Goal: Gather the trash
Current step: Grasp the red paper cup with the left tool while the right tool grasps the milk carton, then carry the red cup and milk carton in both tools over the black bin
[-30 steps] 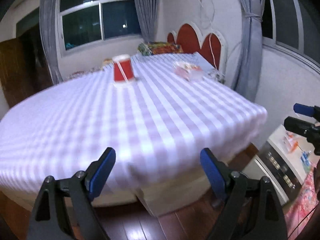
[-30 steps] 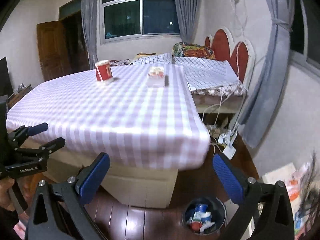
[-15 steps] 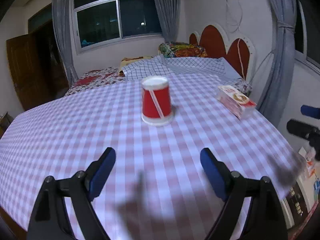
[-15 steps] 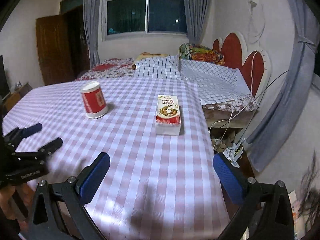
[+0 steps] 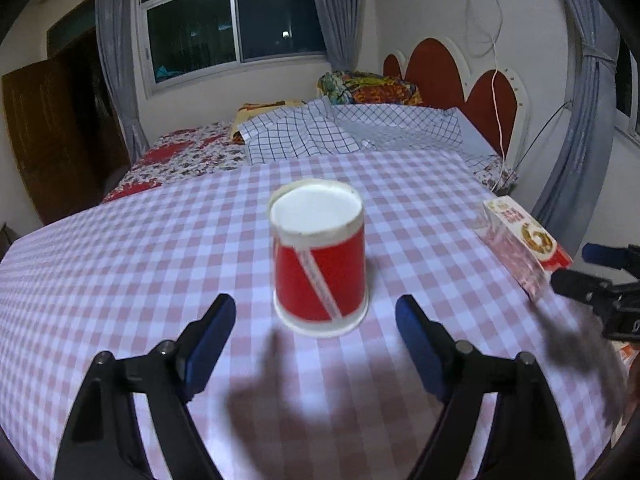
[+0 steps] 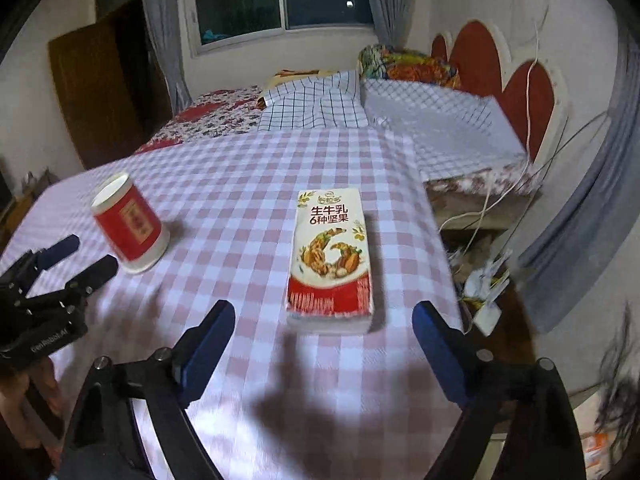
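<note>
Grippers are closing in on the table (image 5: 120, 264) from a floor-level view a second back. I'm lining my left gripper (image 5: 316, 320) up on the upside-down red cup (image 5: 320, 264), jaws wide, empty, cup just beyond. My right gripper (image 6: 324, 328), also wide and empty, is nearing the flat carton (image 6: 330, 256). Both grabs looking imminent.

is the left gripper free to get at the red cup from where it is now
Probably yes. The left gripper is open, with the upside-down red cup centred just ahead of its gap. Only bare checked tablecloth lies between them; the milk carton sits well off to the right.
</note>
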Motion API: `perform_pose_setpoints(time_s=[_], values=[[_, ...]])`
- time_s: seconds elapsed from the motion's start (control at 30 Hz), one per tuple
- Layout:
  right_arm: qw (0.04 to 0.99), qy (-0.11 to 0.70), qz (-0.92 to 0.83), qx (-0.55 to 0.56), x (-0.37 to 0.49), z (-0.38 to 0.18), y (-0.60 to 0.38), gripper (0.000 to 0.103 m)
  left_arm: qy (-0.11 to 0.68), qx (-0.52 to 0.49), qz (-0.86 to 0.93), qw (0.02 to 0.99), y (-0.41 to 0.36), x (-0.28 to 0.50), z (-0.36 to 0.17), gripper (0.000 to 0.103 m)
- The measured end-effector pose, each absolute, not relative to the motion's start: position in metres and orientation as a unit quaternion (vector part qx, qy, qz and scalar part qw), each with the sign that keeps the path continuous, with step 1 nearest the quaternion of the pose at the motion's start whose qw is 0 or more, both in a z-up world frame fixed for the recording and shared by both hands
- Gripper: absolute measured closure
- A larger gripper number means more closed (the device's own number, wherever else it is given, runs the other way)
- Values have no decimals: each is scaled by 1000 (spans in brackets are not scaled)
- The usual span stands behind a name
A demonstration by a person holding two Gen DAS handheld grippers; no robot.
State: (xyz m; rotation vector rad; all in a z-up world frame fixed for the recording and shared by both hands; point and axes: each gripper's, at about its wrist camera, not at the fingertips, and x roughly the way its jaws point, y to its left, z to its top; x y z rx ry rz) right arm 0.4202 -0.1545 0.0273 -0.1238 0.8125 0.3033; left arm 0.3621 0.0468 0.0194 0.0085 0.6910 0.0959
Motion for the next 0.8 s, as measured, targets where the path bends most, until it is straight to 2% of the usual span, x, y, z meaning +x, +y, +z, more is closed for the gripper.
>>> perform_pose_setpoints(time_s=[0.1, 0.23, 0.33, 0.43, 0.6, 0.8], values=[[901, 405, 146, -63, 434, 18, -150, 17, 345, -1, 49, 937, 50, 376, 17, 20], [896, 416, 144, -69, 448, 7, -146, 22, 353, -8, 48, 934, 52, 390, 17, 26], [892, 423, 146, -65, 455, 1, -147, 32, 366, -7, 47, 929, 52, 398, 14, 34], [893, 421, 145, -65, 455, 0, -148, 48, 373, -3, 50, 926, 52, 404, 11, 40], [897, 410, 152, -73, 444, 2, -151, 49, 371, 11, 48, 927, 47, 401, 14, 48], [902, 389, 160, -94, 414, 13, -153, 49, 342, 24, 32, 939, 38, 375, 28, 49]])
